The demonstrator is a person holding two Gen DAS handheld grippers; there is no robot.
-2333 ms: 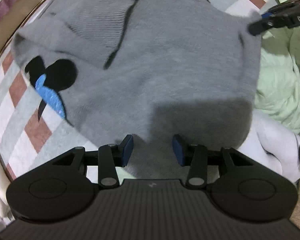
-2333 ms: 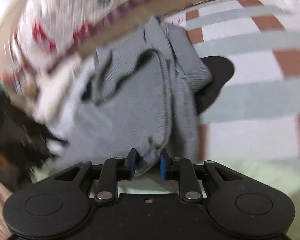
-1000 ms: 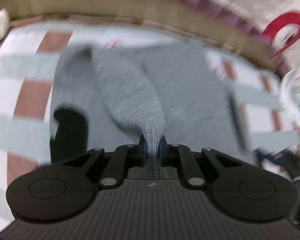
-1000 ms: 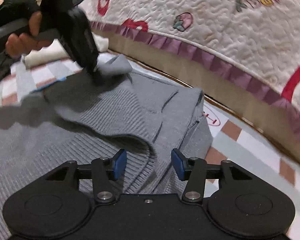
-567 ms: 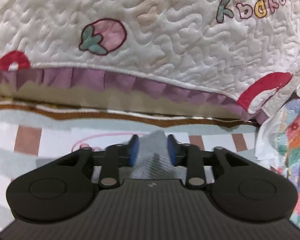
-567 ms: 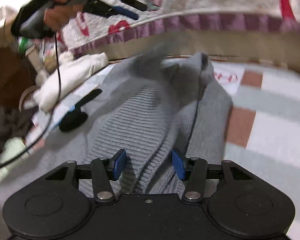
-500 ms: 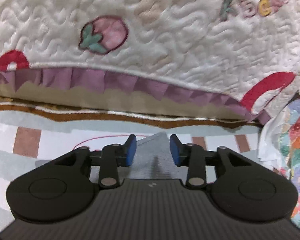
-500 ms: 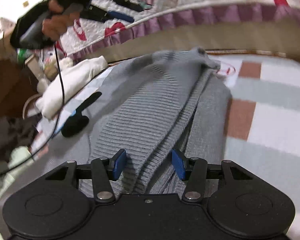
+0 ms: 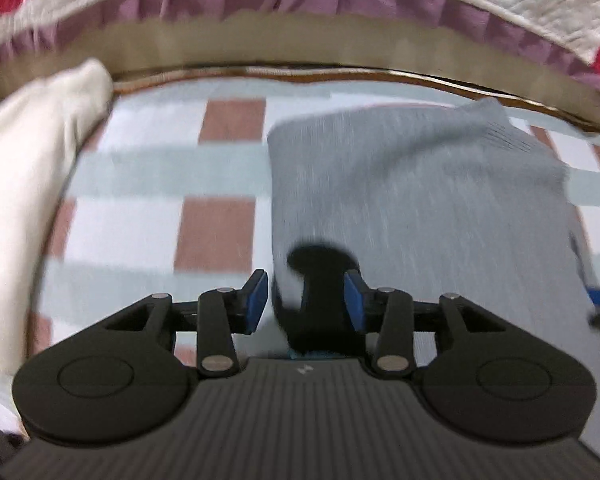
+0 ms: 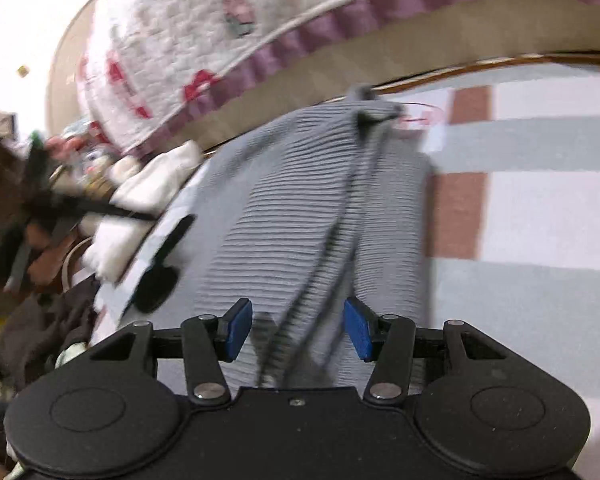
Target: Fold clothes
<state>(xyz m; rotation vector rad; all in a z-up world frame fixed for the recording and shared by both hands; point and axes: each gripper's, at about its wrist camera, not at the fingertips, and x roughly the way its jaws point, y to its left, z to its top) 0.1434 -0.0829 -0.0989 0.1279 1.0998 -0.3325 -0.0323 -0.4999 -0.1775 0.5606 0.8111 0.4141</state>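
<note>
No legible text, numbers or brand names in either view. Left wrist view: small pale emblem, shape unclear, on the ribbed housing behind the left tongs; no letters. Quilt in the right wrist view carries red shapes that may be lettering, too blurred to read. Faint red outline on the checked sheet, unreadable.

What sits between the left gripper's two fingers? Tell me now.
In the left wrist view, the left gripper is open over the grey sweater; its black patch and hem edge lie between the fingers.
</note>
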